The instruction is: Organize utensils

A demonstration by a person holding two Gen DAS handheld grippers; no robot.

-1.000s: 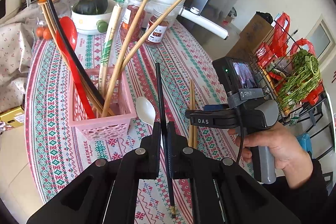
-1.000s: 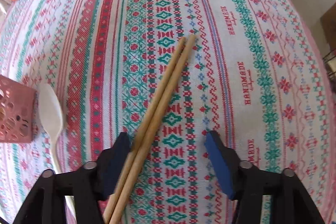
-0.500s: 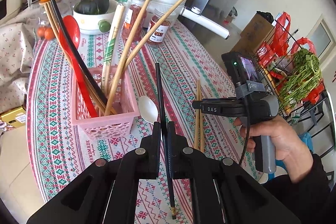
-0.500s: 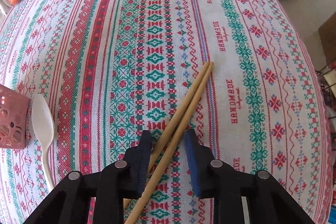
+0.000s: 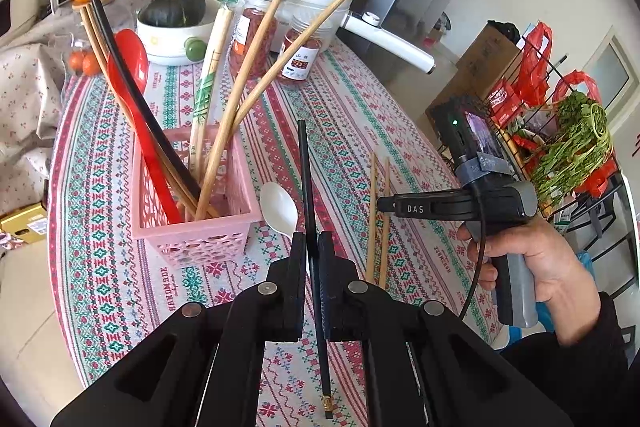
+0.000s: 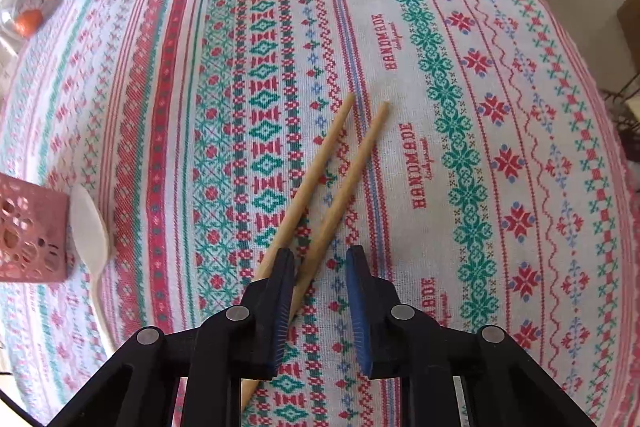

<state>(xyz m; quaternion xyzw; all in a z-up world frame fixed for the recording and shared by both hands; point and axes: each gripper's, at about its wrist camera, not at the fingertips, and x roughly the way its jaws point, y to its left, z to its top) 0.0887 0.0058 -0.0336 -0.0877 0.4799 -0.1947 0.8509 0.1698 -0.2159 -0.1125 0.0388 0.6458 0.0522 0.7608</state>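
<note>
- With our left gripper (image 5: pixel 309 247) we are clamping a black chopstick (image 5: pixel 305 179) between closed jaws; it is pointing forward over the tablecloth (image 5: pixel 344 115), its tail end sticking back under the fingers.
- Our right gripper (image 6: pixel 320 263) is sitting low over the pair of wooden chopsticks (image 6: pixel 340 163), jaws partly apart. One stick is running between the fingers and the other is passing under the left finger; whether the pads are touching them we cannot tell.
- The two wooden sticks are lying on the cloth, splayed apart at their far tips.
- The pink basket (image 5: pixel 192 227) is standing to the left, holding wooden chopsticks, a black one, a wrapped pair and a red spoon (image 5: pixel 132 67).
- A white spoon (image 5: pixel 280 205) is lying on the cloth just beside the basket.
</note>
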